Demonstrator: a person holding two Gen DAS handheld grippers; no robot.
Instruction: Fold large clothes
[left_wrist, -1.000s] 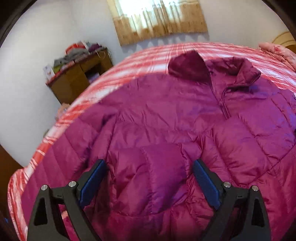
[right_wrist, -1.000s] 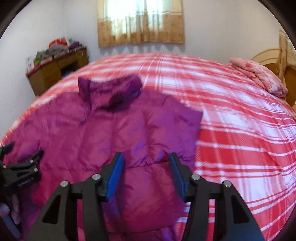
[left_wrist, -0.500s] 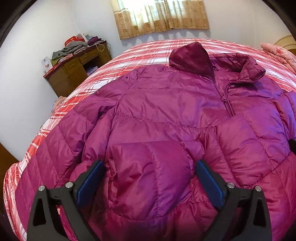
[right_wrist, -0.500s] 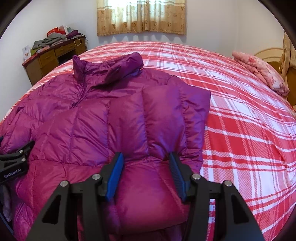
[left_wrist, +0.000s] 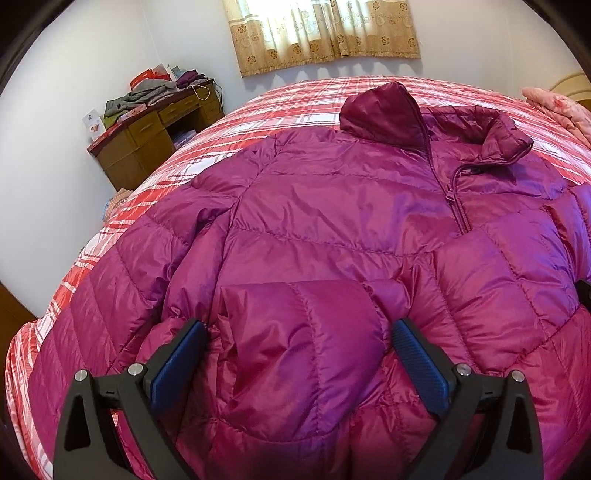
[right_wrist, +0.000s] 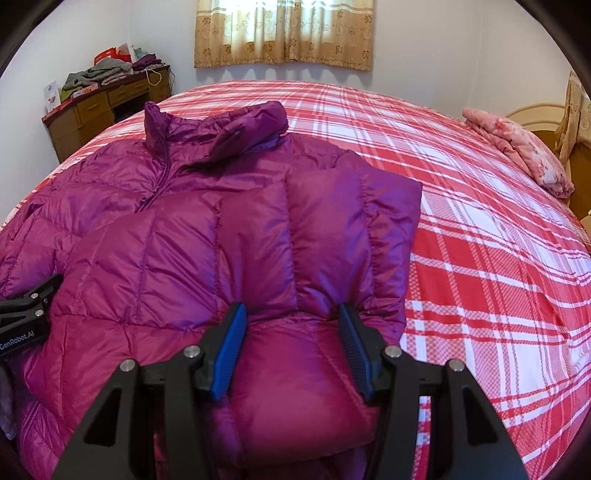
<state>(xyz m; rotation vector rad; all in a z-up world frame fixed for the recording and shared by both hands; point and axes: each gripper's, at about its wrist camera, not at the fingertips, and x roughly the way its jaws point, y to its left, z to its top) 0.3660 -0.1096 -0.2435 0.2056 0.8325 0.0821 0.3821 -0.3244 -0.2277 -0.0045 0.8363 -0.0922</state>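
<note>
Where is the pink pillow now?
In the right wrist view the pink pillow lies at the far right of the bed, by the headboard, apart from the jacket.

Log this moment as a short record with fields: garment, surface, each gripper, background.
garment: magenta puffer jacket, front up, zipper closed, both sleeves folded in over the body
surface: red plaid bed
left gripper: jaws have just been opening, now wide; folded sleeve cuff lies between them
right gripper: pads press a bunch of the jacket's other sleeve
background: wooden desk piled with clothes, curtain, pink bedding by the headboard
</note>
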